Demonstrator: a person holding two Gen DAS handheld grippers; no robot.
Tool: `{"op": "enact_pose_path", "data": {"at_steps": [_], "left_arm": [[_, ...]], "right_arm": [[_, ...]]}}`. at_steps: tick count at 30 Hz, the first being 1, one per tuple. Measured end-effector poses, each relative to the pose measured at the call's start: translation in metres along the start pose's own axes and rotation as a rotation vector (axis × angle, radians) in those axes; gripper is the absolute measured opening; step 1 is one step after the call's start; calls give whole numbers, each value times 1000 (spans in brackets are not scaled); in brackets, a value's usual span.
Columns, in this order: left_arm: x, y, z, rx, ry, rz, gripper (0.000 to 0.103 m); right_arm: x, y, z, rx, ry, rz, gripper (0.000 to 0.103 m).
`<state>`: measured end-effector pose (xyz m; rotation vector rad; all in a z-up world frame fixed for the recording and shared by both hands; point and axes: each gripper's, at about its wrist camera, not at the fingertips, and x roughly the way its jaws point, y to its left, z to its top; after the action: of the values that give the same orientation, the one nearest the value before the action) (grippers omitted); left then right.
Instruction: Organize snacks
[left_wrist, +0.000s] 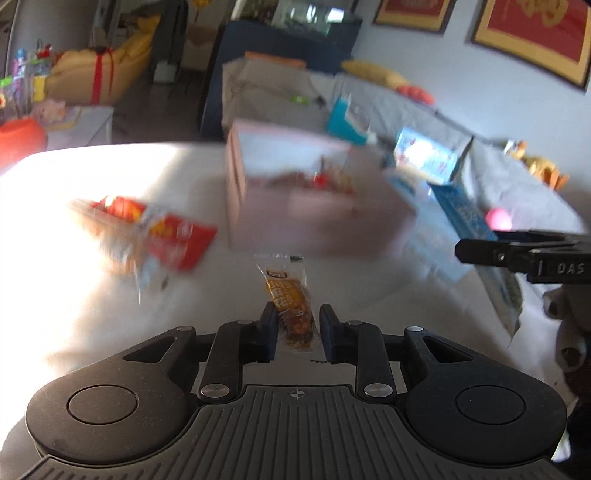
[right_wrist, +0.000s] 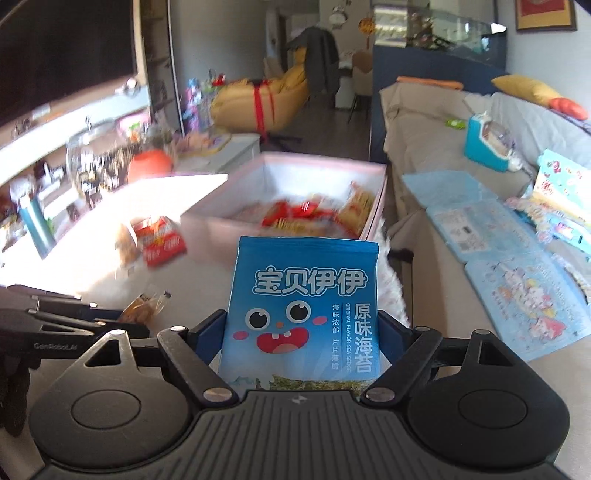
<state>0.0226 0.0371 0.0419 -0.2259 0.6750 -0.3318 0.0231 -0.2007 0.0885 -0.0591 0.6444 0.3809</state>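
My left gripper (left_wrist: 298, 328) is shut on a small clear packet of brown snack (left_wrist: 290, 291), which stands up between the pads. My right gripper (right_wrist: 299, 332) is shut on a blue seaweed packet (right_wrist: 303, 295) with a cartoon face, gripped by its side edges. Ahead of both stands an open pink box (right_wrist: 207, 221) with red and yellow snack packets inside; it is blurred in the left wrist view (left_wrist: 295, 214). Red snack packets (left_wrist: 166, 236) lie loose on the white table (left_wrist: 74, 314) left of the box, and they also show in the right wrist view (right_wrist: 159, 240).
One of the right gripper's fingers (left_wrist: 491, 251) reaches in from the right edge. A grey sofa (right_wrist: 424, 147) to the right carries blue children's books (right_wrist: 517, 295) and a teal toy (right_wrist: 484, 144). A cluttered shelf (right_wrist: 74, 166) runs along the left.
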Motion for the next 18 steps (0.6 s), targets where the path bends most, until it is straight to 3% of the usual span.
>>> {"op": "enact_pose_path", "data": {"at_steps": [5, 9, 11, 13, 16, 18], "left_arm": [[8, -9, 72, 4, -132, -58, 28], [58, 10, 123, -106, -100, -95, 29], [70, 20, 129, -123, -115, -48, 29], [68, 31, 127, -135, -118, -11, 29], [54, 53, 113, -188, -87, -6, 29], [43, 67, 100, -218, -44, 79, 29]], "right_arm": [[0, -9, 57, 3, -121, -4, 84], [30, -15, 126, 65, -163, 34, 91], [57, -14, 150, 63, -96, 40, 98], [80, -11, 157, 49, -32, 15, 98], [99, -6, 145, 7, 21, 2, 98], [103, -3, 133, 12, 36, 4, 98]]}}
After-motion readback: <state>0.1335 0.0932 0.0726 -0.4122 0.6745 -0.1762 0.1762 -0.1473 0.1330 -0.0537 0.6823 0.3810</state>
